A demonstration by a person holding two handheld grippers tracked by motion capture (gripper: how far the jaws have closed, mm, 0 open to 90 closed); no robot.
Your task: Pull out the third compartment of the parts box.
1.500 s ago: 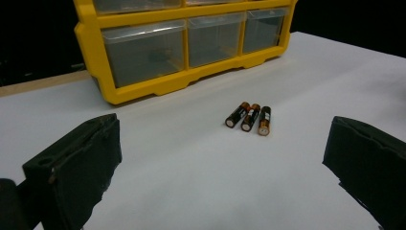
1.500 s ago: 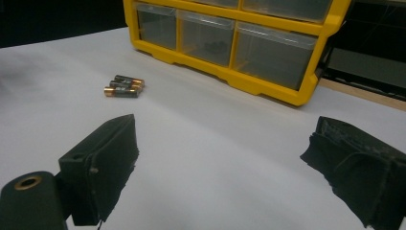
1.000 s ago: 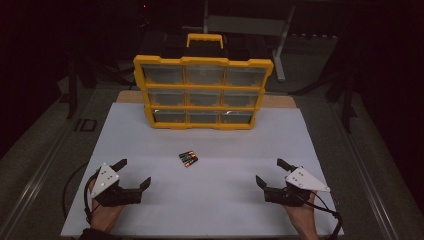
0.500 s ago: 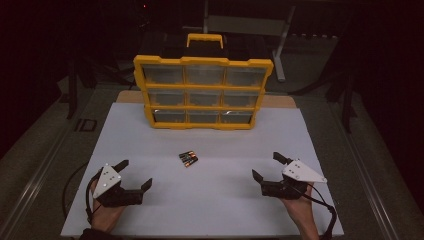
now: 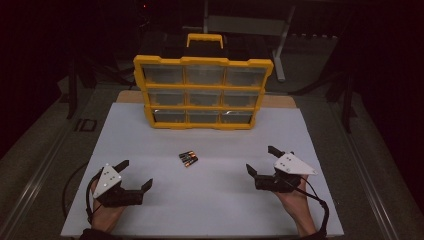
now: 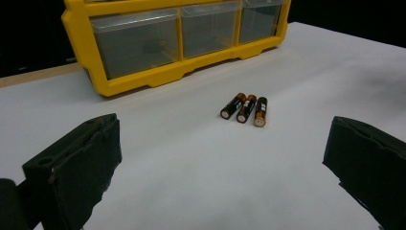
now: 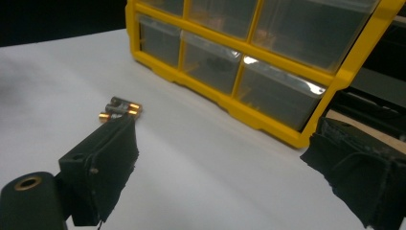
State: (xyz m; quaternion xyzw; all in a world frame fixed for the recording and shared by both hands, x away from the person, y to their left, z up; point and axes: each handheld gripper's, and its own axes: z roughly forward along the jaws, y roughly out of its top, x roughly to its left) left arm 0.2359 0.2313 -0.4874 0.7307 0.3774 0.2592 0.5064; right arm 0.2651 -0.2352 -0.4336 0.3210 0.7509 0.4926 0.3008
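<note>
Three AA batteries (image 5: 188,158) lie side by side on the white mat (image 5: 215,205), in front of a yellow organizer (image 5: 202,92) with nine clear drawers that stands upright. My left gripper (image 5: 136,173) rests open at the near left, its jaws wide apart with nothing between them. In the left gripper view the batteries (image 6: 245,108) lie ahead between the jaws, below the organizer's bottom row (image 6: 143,79). My right gripper (image 5: 260,159) is open at the near right. In the right gripper view the batteries (image 7: 119,109) sit just beyond its left jaw, and the organizer (image 7: 268,120) stands ahead.
A wooden board edge (image 5: 280,101) shows behind the mat beside the organizer. Dark table frames and stand legs (image 5: 280,55) surround the work area. Cables (image 5: 320,205) trail from both grippers toward the near edge.
My right gripper has shifted a little to the left and forward, toward the batteries. The left gripper, batteries and organizer have stayed where they were.
</note>
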